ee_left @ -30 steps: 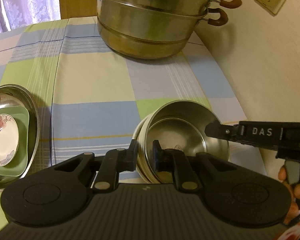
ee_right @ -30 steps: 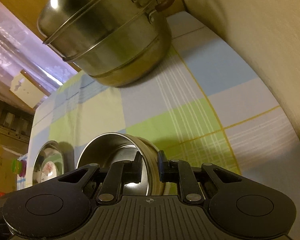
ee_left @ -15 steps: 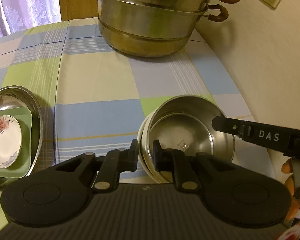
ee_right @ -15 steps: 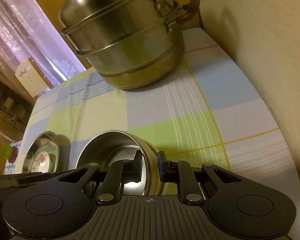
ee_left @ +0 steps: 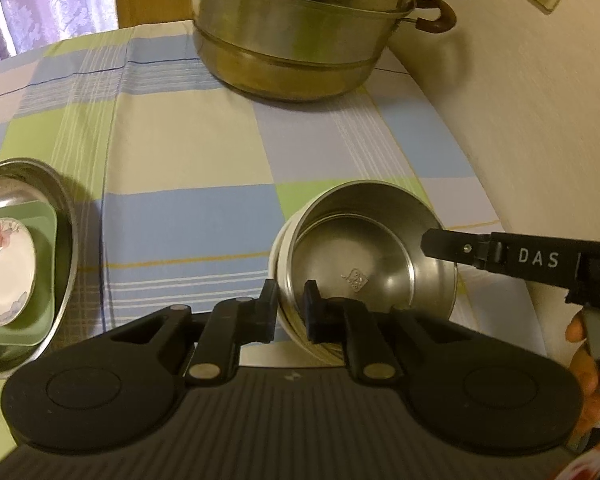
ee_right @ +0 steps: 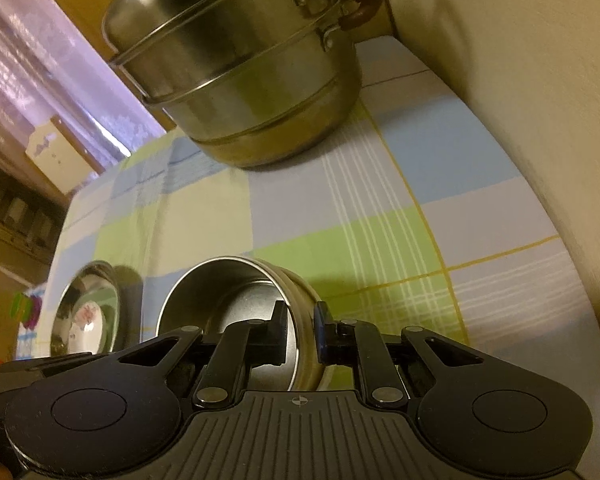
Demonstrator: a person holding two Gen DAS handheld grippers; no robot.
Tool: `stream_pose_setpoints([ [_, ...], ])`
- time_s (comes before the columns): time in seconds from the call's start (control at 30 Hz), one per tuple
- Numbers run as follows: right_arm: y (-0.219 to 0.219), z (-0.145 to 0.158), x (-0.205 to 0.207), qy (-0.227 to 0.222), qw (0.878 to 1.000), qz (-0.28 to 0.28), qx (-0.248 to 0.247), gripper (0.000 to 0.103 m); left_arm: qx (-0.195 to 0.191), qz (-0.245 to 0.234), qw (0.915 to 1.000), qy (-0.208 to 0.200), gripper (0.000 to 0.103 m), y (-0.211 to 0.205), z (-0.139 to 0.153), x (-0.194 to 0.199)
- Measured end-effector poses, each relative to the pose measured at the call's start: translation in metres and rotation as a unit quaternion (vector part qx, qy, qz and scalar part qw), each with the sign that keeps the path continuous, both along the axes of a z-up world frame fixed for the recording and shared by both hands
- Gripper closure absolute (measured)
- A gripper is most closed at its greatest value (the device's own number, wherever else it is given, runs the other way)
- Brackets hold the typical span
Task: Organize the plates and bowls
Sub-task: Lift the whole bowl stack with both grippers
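Your table (ee_left: 188, 148), under its checked cloth, carries the big 2-tier steamer pot (ee_left: 300, 40) at the far edge by the wall. On your left sits a wide steel basin (ee_left: 62, 216) holding a green square dish (ee_left: 46, 240) with a flowered saucer (ee_left: 4, 268) inside it. Near you, well apart from the basin, stands the stack of bowls: a steel bowl (ee_left: 364, 256) nested in a cream bowl (ee_left: 278, 248).

Your left claw (ee_left: 290, 310) is nearly closed on the stack's near rim, 1 finger outside the cream wall and 1 inside the steel bowl. Your right claw (ee_right: 300, 334) is pinched just as narrowly on the opposite rim, again 1 finger inside and 1 outside. The stack tilts a little between your 2 claws.
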State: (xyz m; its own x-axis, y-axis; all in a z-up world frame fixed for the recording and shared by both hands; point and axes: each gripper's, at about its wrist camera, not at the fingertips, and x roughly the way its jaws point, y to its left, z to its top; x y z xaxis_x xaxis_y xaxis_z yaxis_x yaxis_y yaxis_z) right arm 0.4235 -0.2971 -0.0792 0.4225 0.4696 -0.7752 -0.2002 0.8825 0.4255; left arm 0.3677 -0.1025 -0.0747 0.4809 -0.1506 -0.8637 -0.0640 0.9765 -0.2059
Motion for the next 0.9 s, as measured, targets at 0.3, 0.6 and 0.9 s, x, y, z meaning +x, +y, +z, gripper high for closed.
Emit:
stream_pose_setpoints([
  [0.3, 0.012, -0.001, -0.008, -0.024, 0.998, 0.036, -0.053, 0.065, 0.028, 0.009, 0.9993, -0.025, 0.075, 0.002, 0.005, -0.005],
  [0.6, 0.017, -0.022, 0.002, 0.004, 0.999, 0.031, -0.038, 0.065, 0.0, 0.02, 0.9998, -0.003, 0.074, 0.006, -0.012, 0.004],
  [0.9, 0.018, -0.027, 0.007, 0.009, 0.999, 0.023, -0.041, 0.073, -0.011, 0.021, 0.9997, 0.005, 0.084, 0.0, -0.024, 0.006],
])
